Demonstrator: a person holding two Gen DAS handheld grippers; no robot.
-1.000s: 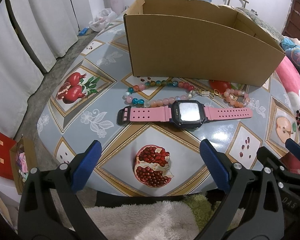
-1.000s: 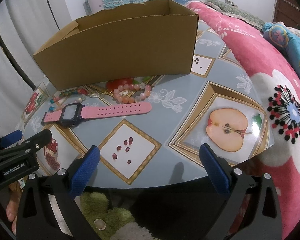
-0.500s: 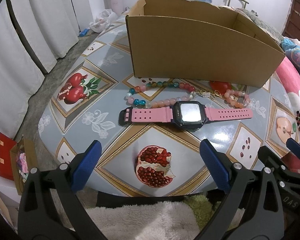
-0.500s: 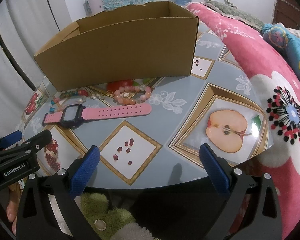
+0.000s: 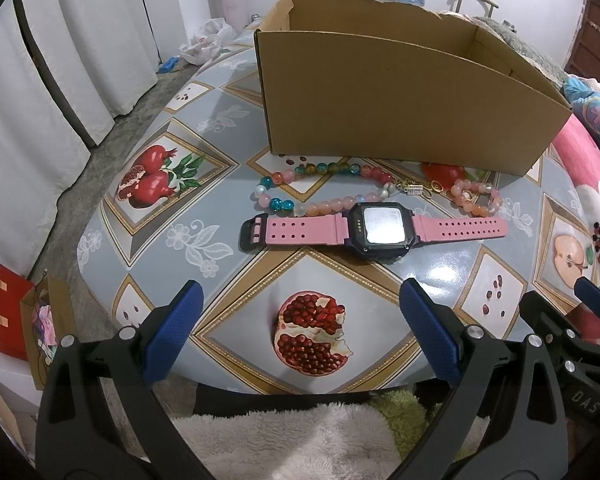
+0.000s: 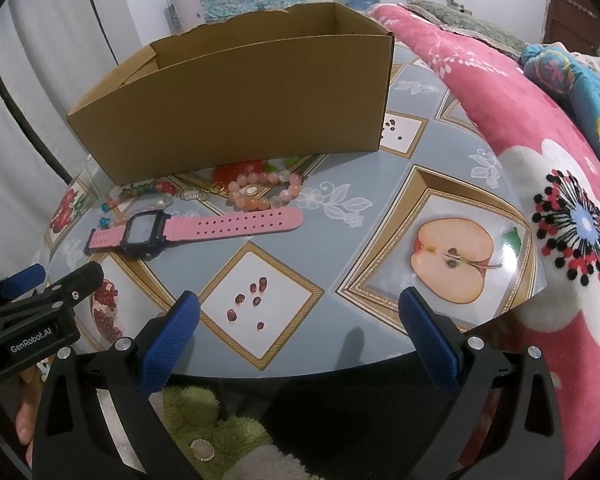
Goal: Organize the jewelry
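A pink-strapped watch [image 5: 374, 227] lies flat on the fruit-print table [image 5: 204, 216]; it also shows in the right wrist view [image 6: 196, 226]. Behind it lie a multicoloured bead necklace [image 5: 320, 188] and a peach bead bracelet [image 5: 476, 198], the bracelet also in the right wrist view [image 6: 266, 190]. An open cardboard box [image 5: 396, 104] stands behind them, also seen in the right wrist view [image 6: 236, 108]. My left gripper [image 5: 300, 328] is open and empty near the table's front edge. My right gripper [image 6: 300, 330] is open and empty, to the right of the left one.
A pink flowered blanket [image 6: 540, 168] lies along the table's right side. A fluffy rug [image 5: 284, 436] is below the front edge. Gift bags [image 5: 16, 312] stand on the floor at left, by white curtains [image 5: 40, 80].
Both grippers have moved slightly forward toward the table; the jewelry and box look a little nearer. Nothing was taken hold of.
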